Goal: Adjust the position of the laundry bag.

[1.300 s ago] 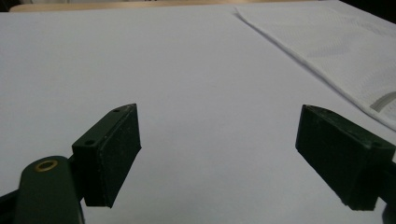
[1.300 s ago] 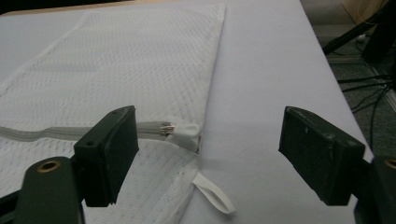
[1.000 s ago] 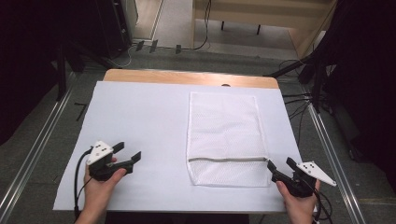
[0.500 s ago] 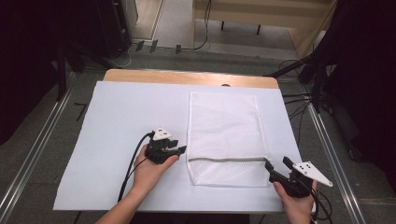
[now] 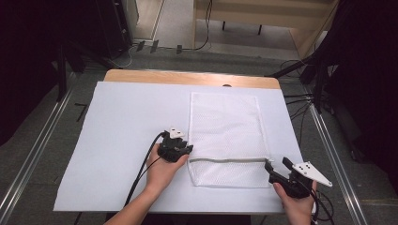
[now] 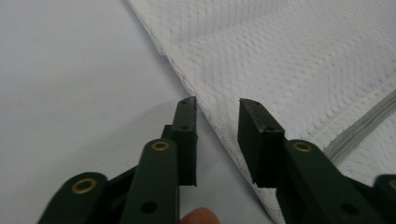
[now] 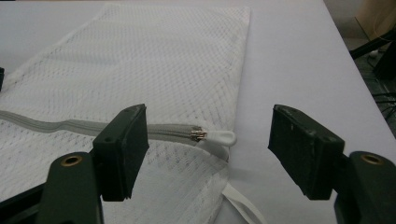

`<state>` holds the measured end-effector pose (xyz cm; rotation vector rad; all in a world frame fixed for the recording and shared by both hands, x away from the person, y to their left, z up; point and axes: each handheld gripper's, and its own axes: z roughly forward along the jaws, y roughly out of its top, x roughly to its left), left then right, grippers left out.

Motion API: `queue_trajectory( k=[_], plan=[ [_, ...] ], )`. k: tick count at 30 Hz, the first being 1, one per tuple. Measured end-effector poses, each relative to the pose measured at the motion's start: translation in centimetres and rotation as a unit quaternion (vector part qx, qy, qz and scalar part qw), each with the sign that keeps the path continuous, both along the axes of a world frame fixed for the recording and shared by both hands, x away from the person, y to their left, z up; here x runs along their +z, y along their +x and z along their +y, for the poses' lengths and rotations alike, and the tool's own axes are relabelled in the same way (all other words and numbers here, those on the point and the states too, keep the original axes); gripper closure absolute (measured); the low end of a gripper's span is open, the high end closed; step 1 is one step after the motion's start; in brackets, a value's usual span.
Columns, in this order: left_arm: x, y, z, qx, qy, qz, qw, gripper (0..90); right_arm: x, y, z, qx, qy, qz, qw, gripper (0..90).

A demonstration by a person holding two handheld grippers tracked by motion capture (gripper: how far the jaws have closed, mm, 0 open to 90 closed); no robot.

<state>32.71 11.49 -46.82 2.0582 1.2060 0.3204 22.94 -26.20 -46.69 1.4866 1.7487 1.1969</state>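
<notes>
White sheet (image 5: 117, 140) over wooden table (image 5: 187, 77); mesh bag (image 5: 225, 126) flat; left gripper (image 5: 180, 150) closing, apparently ungripped; right gripper (image 5: 277, 169) agape.

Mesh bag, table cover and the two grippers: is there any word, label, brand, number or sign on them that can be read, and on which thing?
None: the mesh bag, its zipper, the table cover and both grippers bear no readable text.
</notes>
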Motion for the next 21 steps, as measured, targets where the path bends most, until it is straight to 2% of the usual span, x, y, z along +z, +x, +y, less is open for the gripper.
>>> queue_trajectory(
  k=[3, 4, 6, 10, 12, 17, 18, 21],
  plan=[
    [0.0, 0.0, -0.3, -0.014, 0.000, 0.005, 0.9999, 84.2, 0.0, 0.0, 0.2, 0.002, -0.006, 0.000, 1.0000, 29.4],
    [0.1, -0.1, -0.4, -0.016, 0.010, 0.002, 0.9998, 89.7, 0.0, 0.0, 0.3, 0.002, -0.006, 0.001, 1.0000, 29.4],
    [0.1, -0.2, -0.6, -0.018, 0.017, -0.002, 0.9997, 90.0, 0.0, 0.0, 0.3, 0.003, -0.009, 0.000, 1.0000, 29.4],
    [0.3, 0.0, -0.1, -0.020, 0.010, 0.006, 0.9997, 90.0, 0.0, -0.1, 0.3, 0.001, -0.011, 0.000, 0.9999, 29.4],
    [0.4, -0.1, 1.1, -0.019, -0.010, 0.014, 0.9997, 90.0, 0.0, -0.2, 0.3, 0.001, -0.016, -0.002, 0.9999, 29.4],
    [0.6, -1.0, 3.5, -0.018, -0.023, 0.019, 0.9994, 90.0, 0.1, -0.3, 0.2, 0.001, -0.016, -0.005, 0.9999, 29.4],
    [0.6, -1.0, 3.5, -0.018, -0.023, 0.019, 0.9994, 90.0, 0.1, -0.3, 0.2, 0.001, -0.016, -0.005, 0.9999, 29.4],
    [0.9, -2.0, 6.1, -0.007, -0.026, 0.013, 0.9995, 90.0, 0.1, -0.4, 0.4, 0.003, -0.017, -0.007, 0.9998, 29.3]
  ],
)
